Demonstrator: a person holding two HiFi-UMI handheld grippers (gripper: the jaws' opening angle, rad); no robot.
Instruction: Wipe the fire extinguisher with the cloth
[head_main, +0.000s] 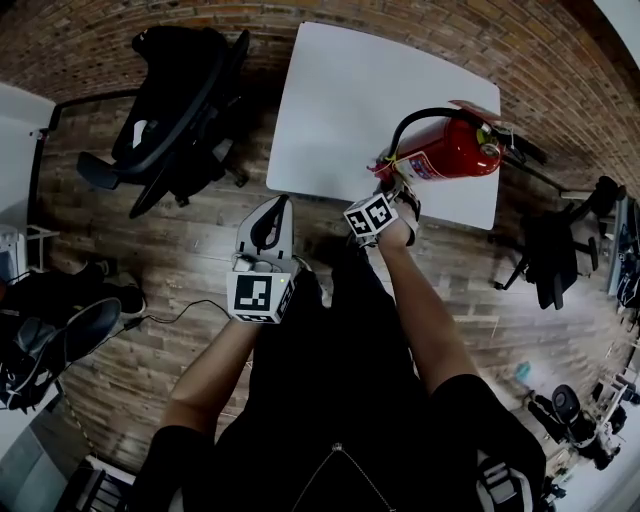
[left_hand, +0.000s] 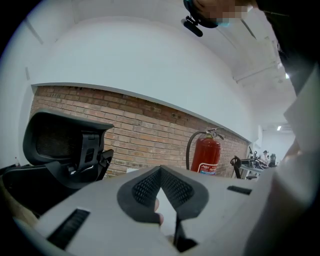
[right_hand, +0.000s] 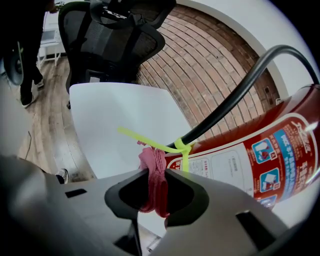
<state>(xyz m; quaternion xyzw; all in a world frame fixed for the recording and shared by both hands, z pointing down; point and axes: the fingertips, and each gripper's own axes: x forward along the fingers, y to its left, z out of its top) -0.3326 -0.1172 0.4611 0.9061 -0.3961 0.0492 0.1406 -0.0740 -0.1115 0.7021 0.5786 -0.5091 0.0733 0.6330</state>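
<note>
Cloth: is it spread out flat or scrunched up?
Scrunched up. The pink cloth sits bunched in folds, pinched between the jaws of the right gripper.

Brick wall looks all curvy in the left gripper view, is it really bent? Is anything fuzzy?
Not bent: the left gripper view's wide lens bows the brick wall, with dark corners; the head view curves the floor planks round the white table the same way; the right gripper view shows the pink cloth sharp.

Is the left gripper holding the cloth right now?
No, the pink cloth is pinched in the right gripper beside the fire extinguisher, while the left gripper has its jaws shut on nothing.
</note>
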